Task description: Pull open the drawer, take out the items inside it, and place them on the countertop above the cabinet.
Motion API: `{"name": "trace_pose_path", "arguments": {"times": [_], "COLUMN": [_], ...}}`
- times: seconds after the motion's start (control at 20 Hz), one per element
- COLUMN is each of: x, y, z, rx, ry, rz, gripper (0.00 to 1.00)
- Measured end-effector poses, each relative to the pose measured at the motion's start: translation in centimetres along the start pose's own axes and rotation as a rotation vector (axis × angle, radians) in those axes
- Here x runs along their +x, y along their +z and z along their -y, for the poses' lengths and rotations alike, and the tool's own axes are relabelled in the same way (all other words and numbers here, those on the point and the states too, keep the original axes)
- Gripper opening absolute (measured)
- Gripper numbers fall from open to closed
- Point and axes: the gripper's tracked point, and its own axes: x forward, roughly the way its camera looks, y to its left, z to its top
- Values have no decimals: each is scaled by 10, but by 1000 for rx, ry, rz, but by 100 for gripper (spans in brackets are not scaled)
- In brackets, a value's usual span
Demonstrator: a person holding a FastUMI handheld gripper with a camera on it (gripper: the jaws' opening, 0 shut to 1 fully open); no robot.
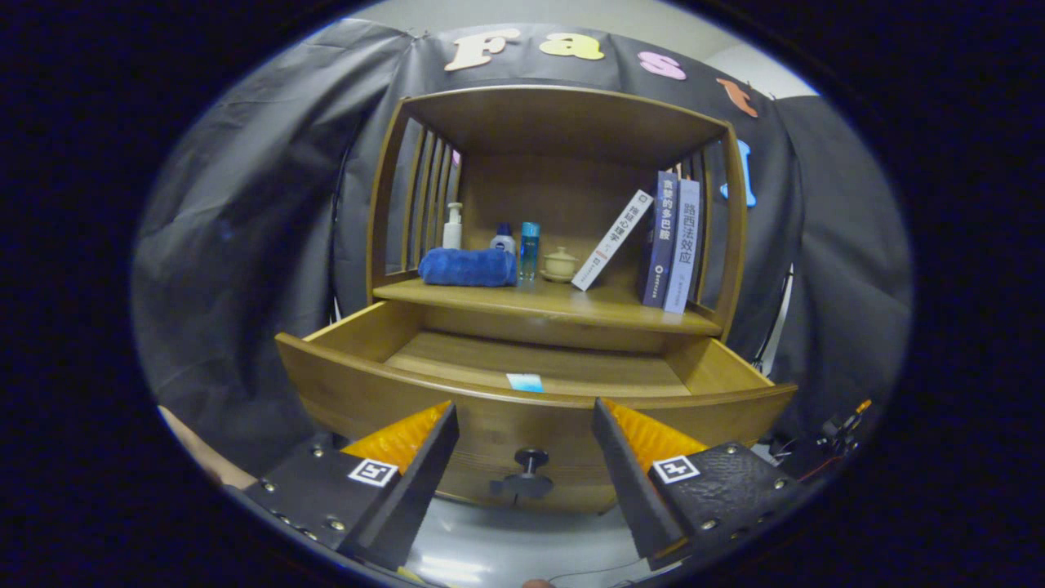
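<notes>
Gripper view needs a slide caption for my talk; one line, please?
Open gripper faces the pulled-out drawer, knob between its fingers, small blue item inside.

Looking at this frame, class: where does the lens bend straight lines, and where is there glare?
Gripper view: fisheye distortion bows the drawer front and the cabinet posts; glare patches shine on the pale floor below the knob; the open hand-held gripper frames the knob without touching it.

Wooden cabinet drawer [490, 359] stands pulled out below the shelf countertop [555, 304]. Small flat packet [525, 382], possibly a card, lies in it near the front. Round knob [529, 465] sits between the spread gripper [522, 412] fingers. On the countertop: folded towel [467, 267] left, upright books [673, 245] right.
</notes>
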Motion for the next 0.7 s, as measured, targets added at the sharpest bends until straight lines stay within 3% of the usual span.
{"name": "trace_pose_path", "arguments": {"times": [0.7], "x": [22], "y": [8], "z": [5], "rx": [-13], "ry": [-66], "rz": [60], "gripper": [97]}}
